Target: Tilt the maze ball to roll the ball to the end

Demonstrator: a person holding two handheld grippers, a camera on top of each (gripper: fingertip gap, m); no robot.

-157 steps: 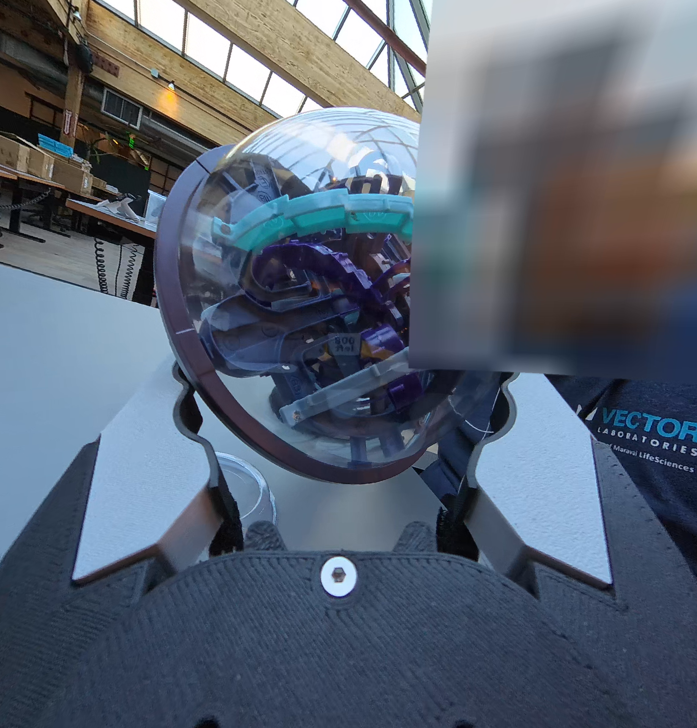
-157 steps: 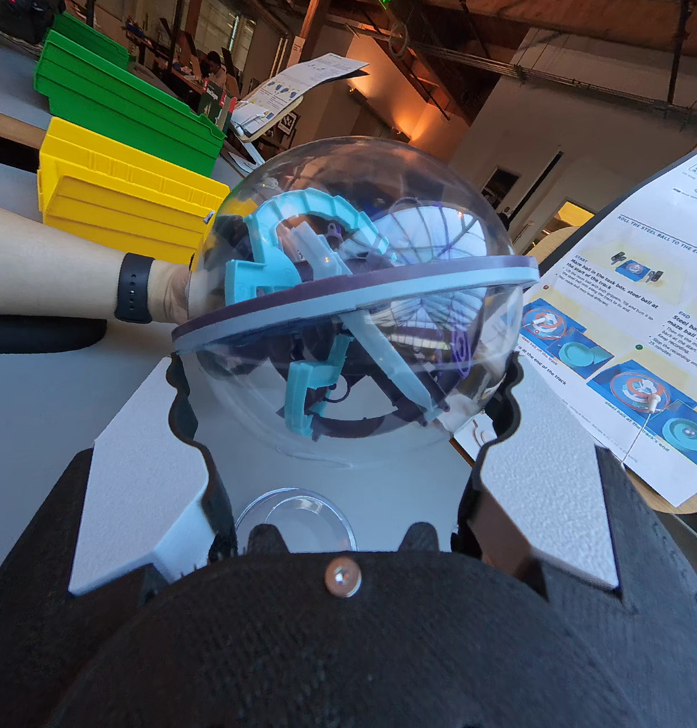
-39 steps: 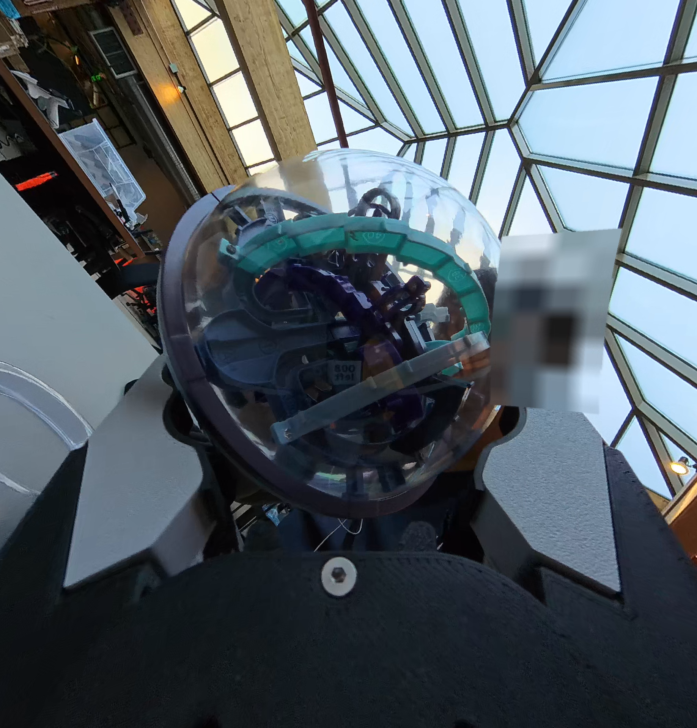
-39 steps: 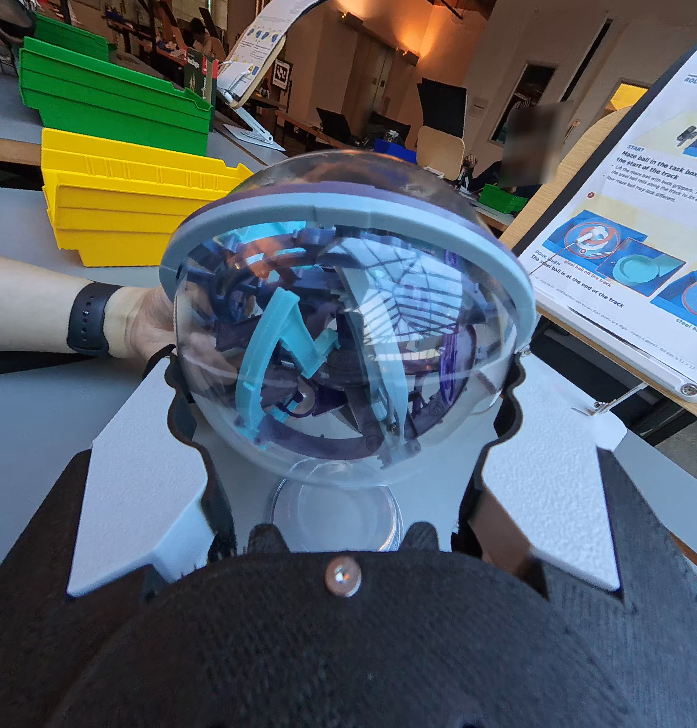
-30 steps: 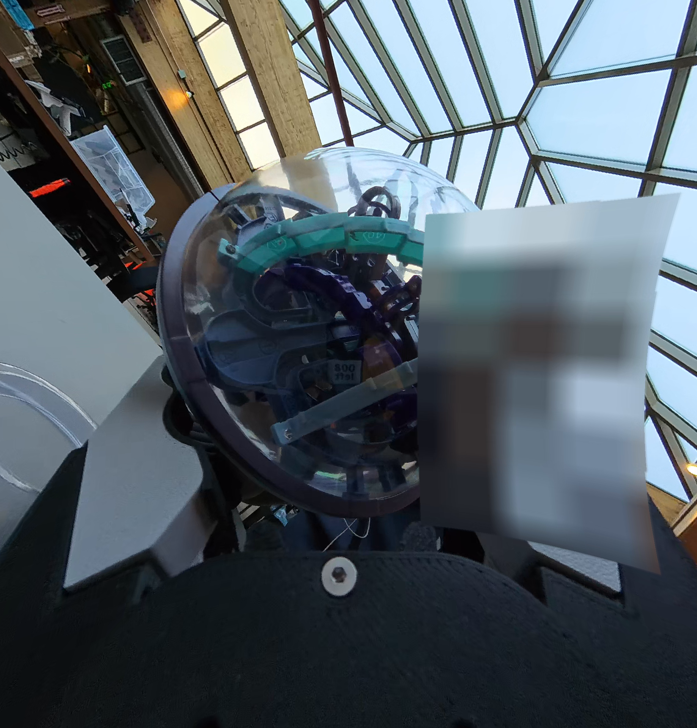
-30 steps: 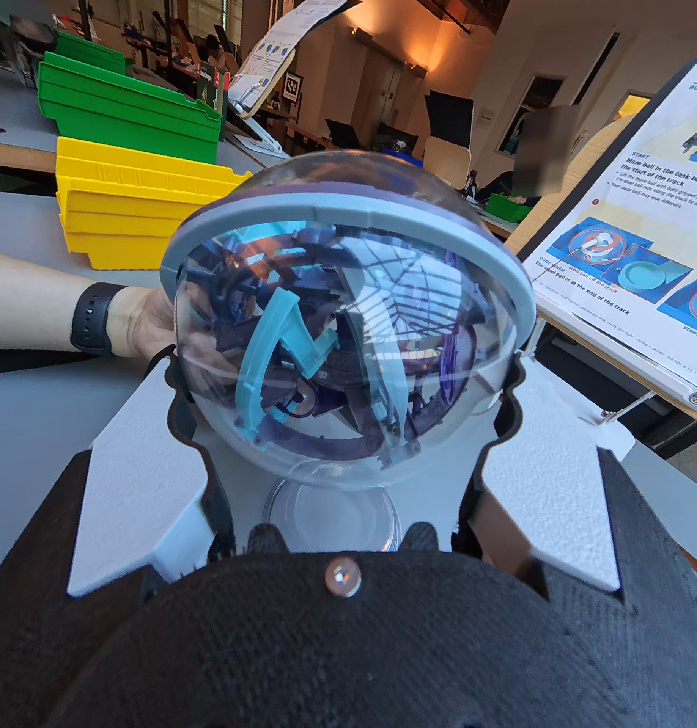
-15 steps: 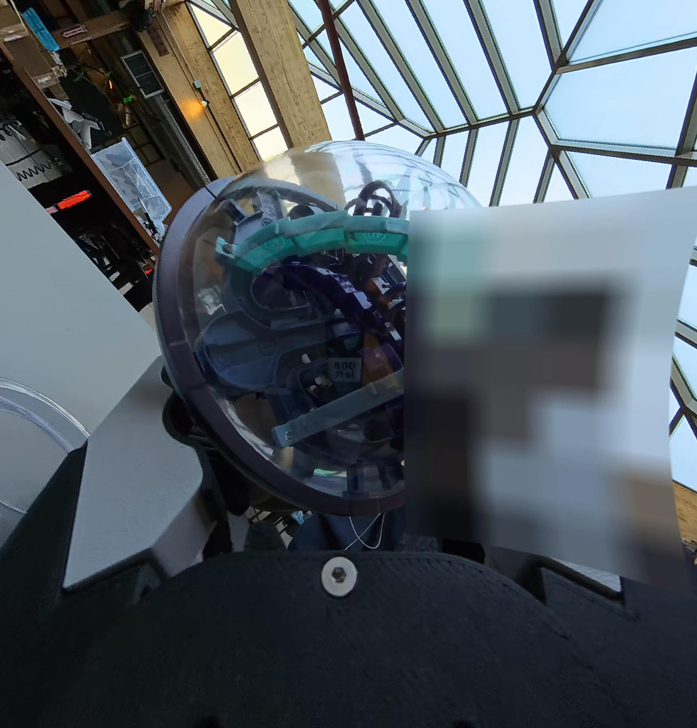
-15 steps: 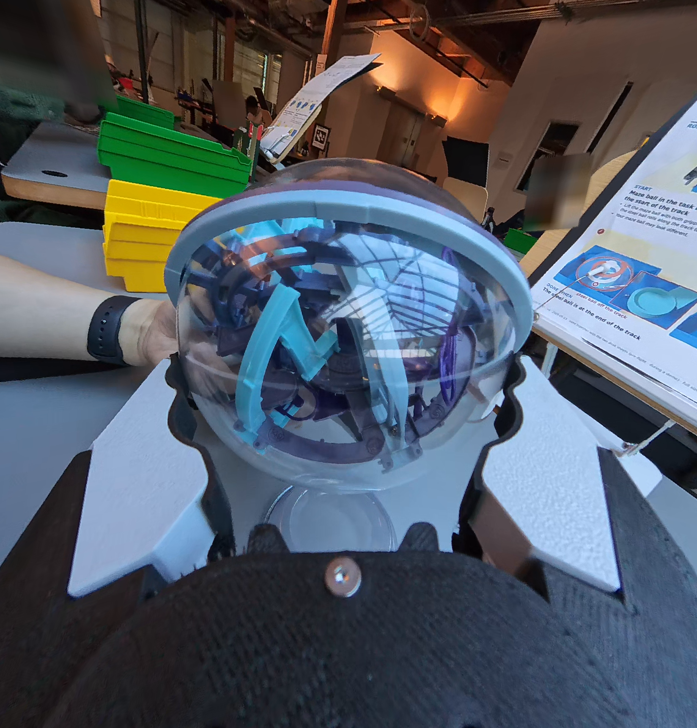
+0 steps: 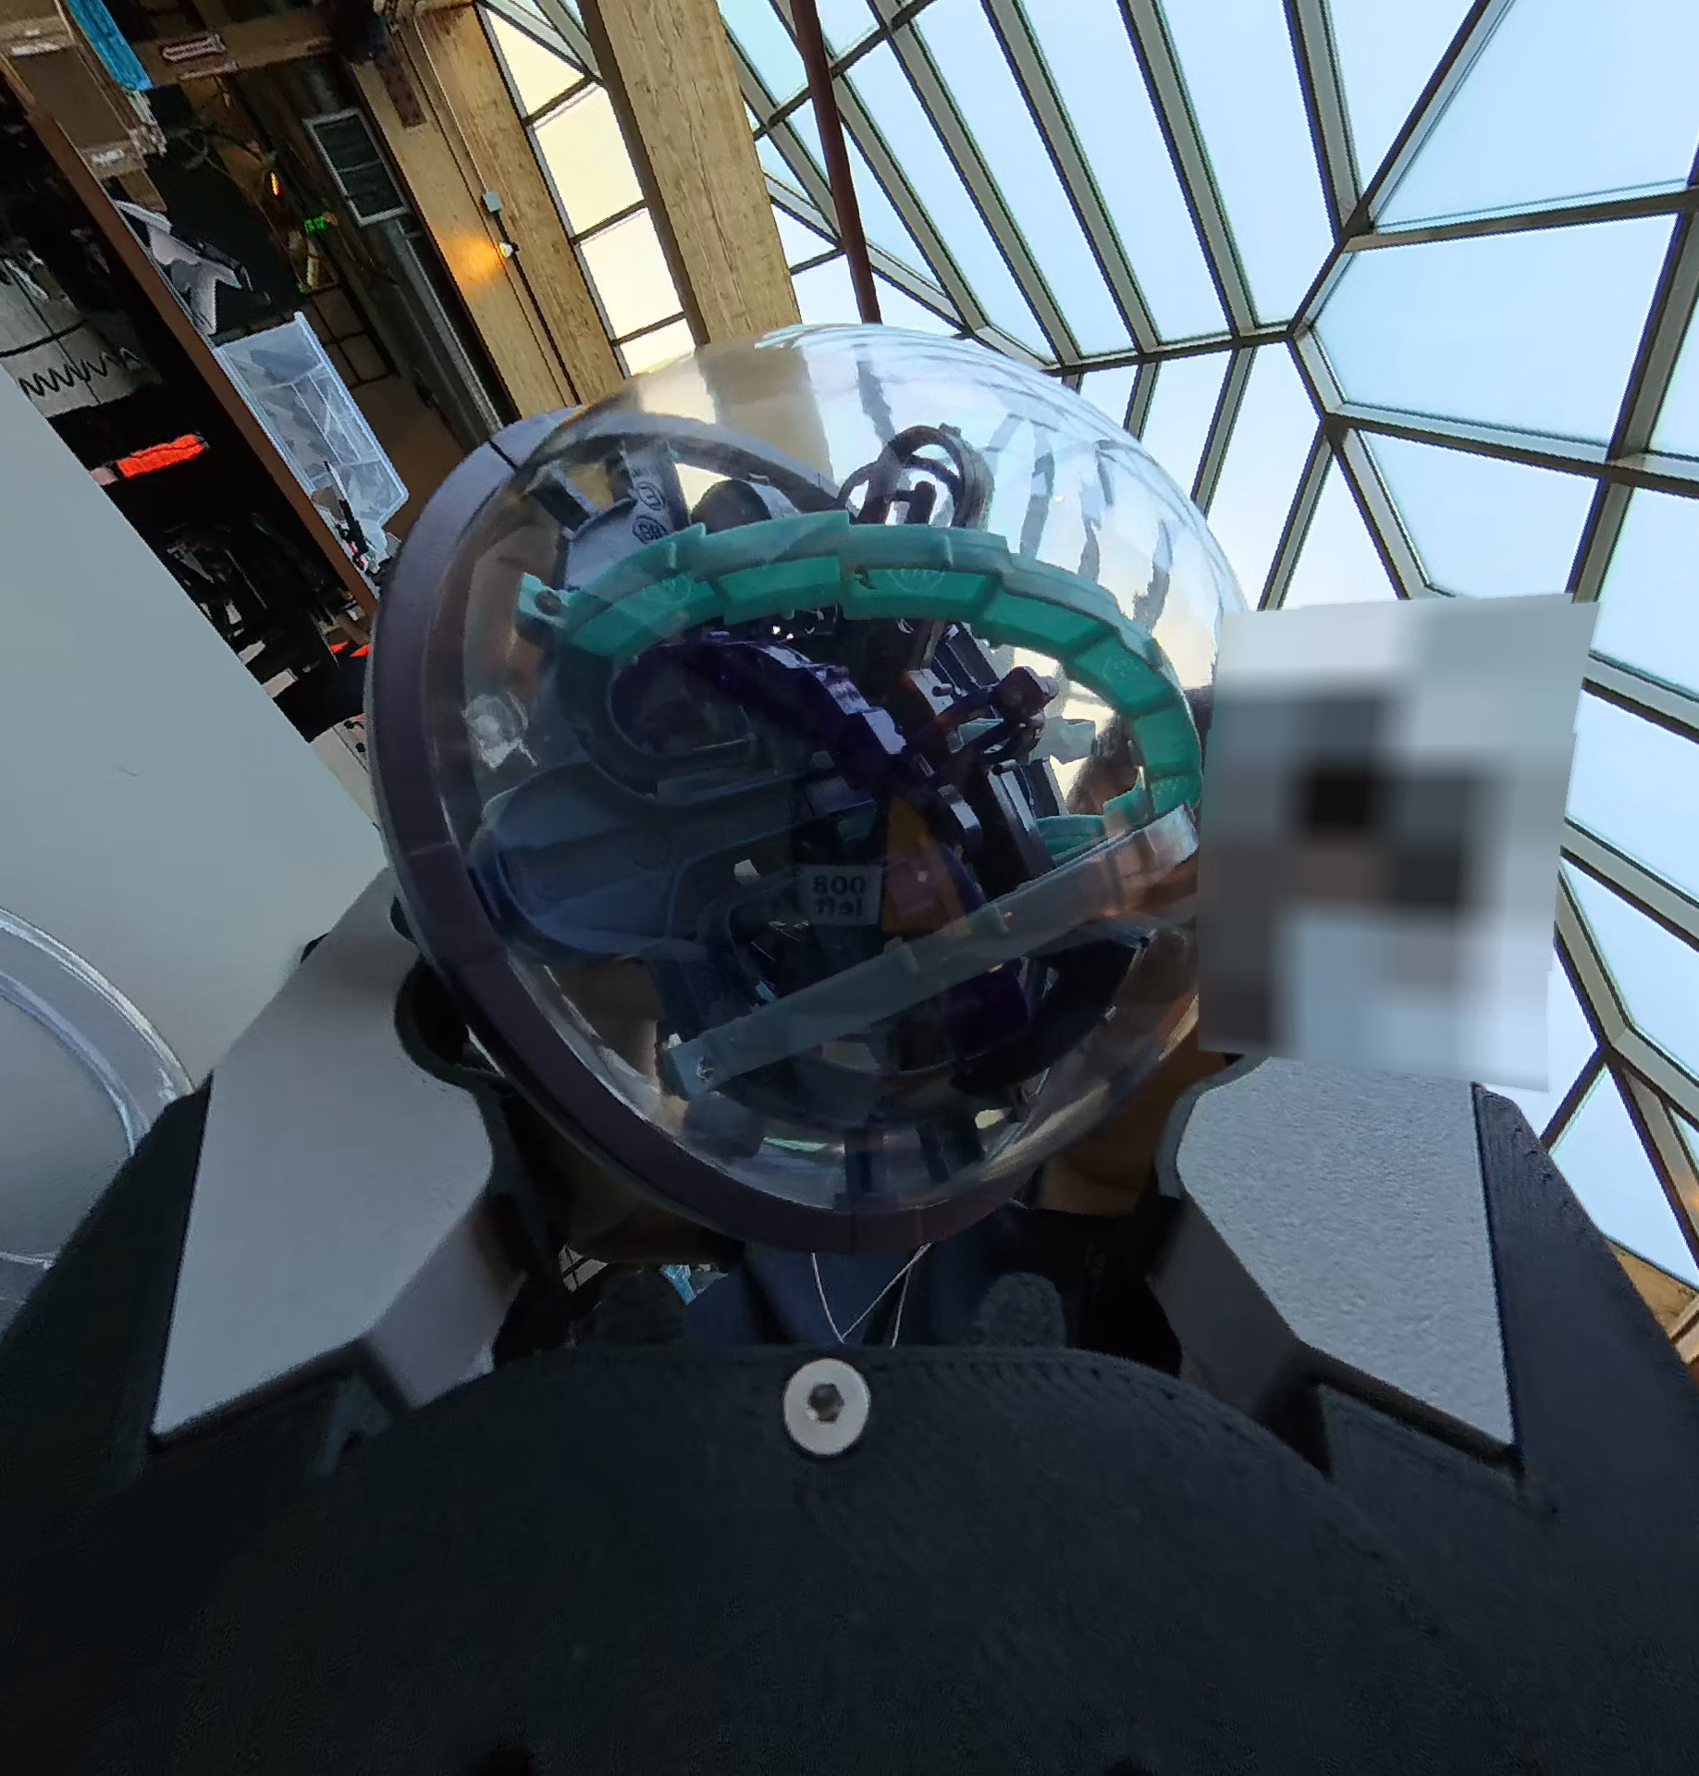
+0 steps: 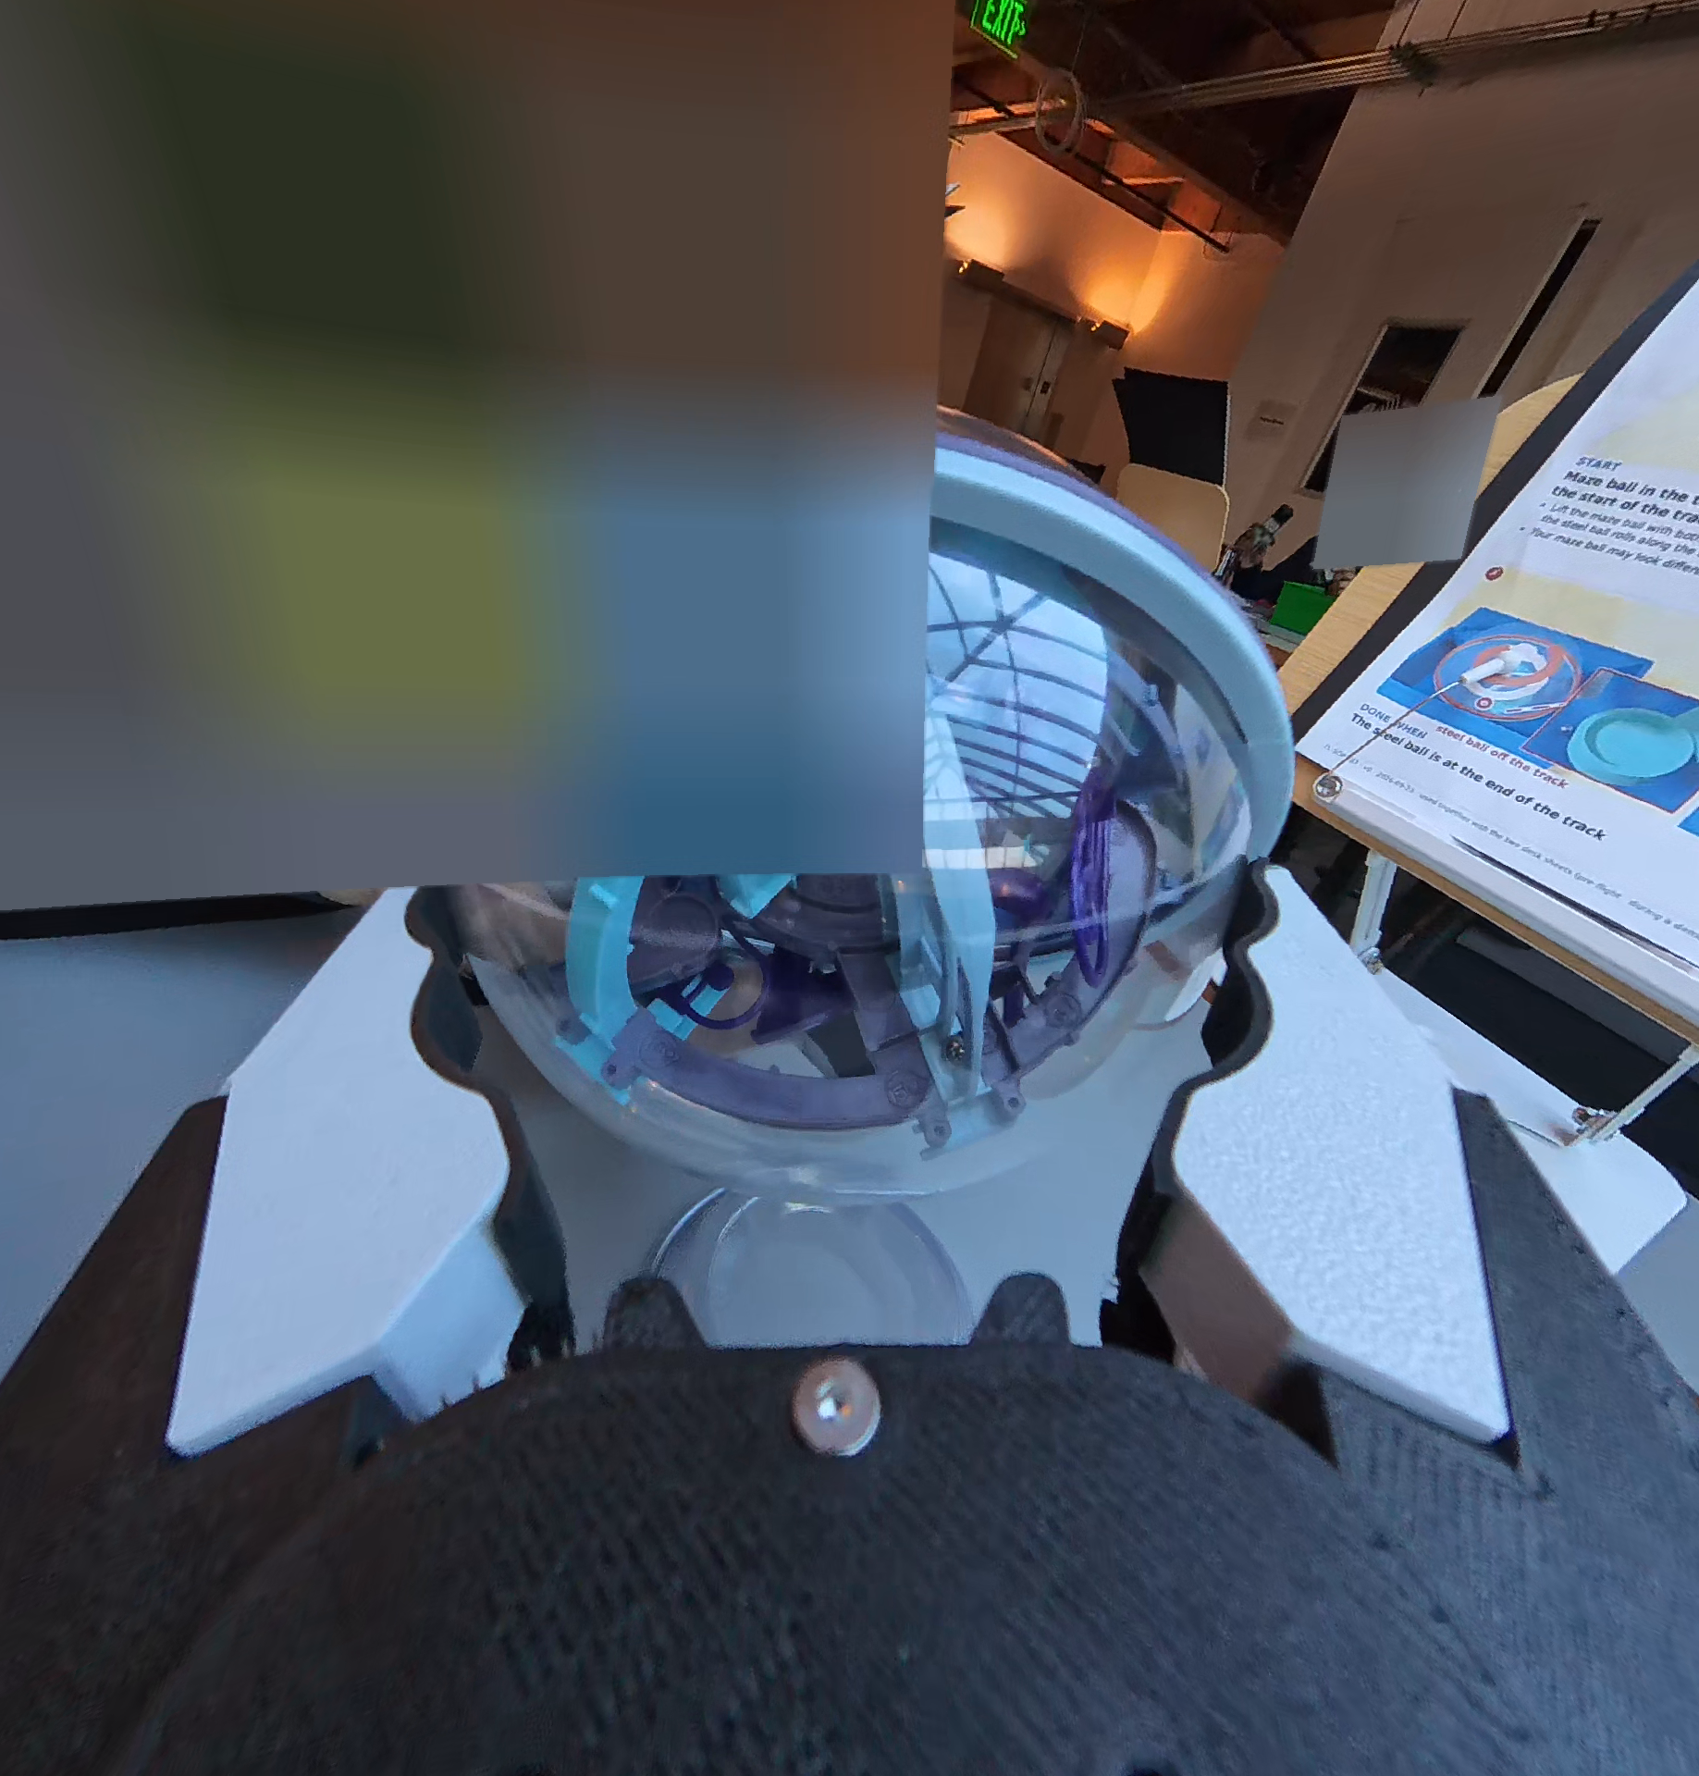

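Overhead, a glass roof (image 9: 1403,240) with a pale metal lattice is filling the left wrist view, with wooden beams (image 9: 691,163) running up beside it, so we are pointing that camera steeply upward. We are holding the maze ball (image 9: 807,769) off the grey table (image 10: 86,1038) between both tools. Our left gripper (image 9: 826,1086) is clamping its pale fingers (image 9: 346,1182) against the lower sides of the clear sphere, and our right gripper (image 10: 836,1019) is doing the same from the other side, its white fingers (image 10: 346,1182) pressing on the shell. Seen from the left, the ball's dark seam ring is sitting tilted, running from upper left to bottom, with a teal track arching above purple tracks inside. We cannot make out the small steel ball within the tracks. Directly below the sphere in the right wrist view, a clear round stand (image 10: 816,1278) is resting on the table, apart from the ball. An instruction sheet (image 10: 1547,692) is leaning on a tilted board to the right.
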